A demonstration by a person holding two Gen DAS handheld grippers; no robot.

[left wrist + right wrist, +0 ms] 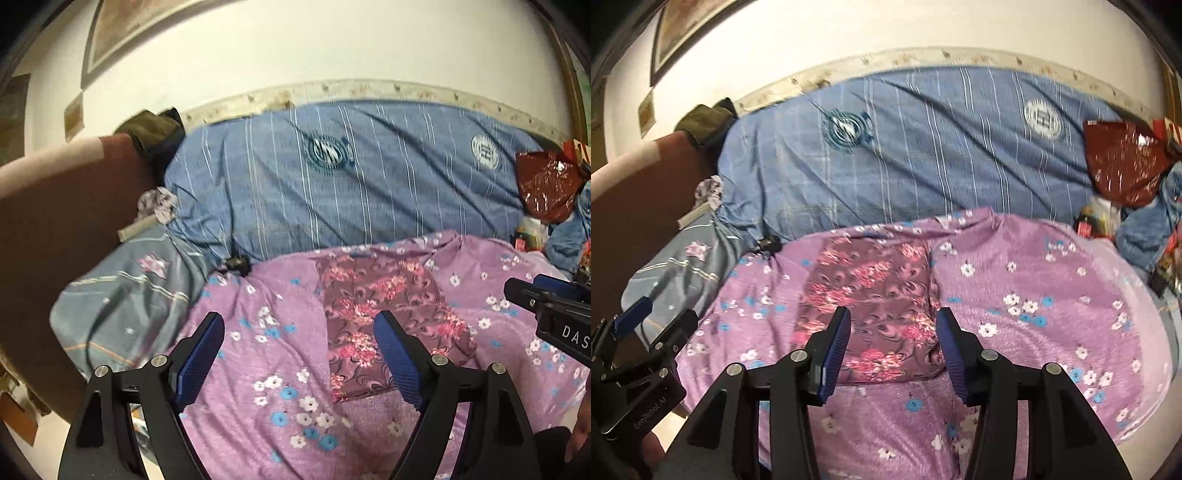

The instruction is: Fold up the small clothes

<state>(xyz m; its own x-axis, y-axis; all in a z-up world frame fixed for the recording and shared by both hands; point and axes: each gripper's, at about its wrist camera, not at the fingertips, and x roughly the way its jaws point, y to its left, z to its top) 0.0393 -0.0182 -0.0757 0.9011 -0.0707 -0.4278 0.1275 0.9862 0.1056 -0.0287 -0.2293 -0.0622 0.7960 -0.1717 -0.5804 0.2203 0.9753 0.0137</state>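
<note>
Folded maroon floral garment [875,306] lies flat on the lilac flowered bedspread [1034,280], ahead of and partly between my right gripper [892,350] fingers, which stand apart with nothing clamped; neither pad touches the cloth. From my left gripper [299,363], the same garment [384,314] sits ahead, nearer the right-hand finger, and those fingers are spread wide and empty too. Beyond the fingertips a blue striped duvet [332,192] runs along the wall. Off to the left finger's side rests a grey pillow [125,306]; far right, a shiny red bag [546,184].
</note>
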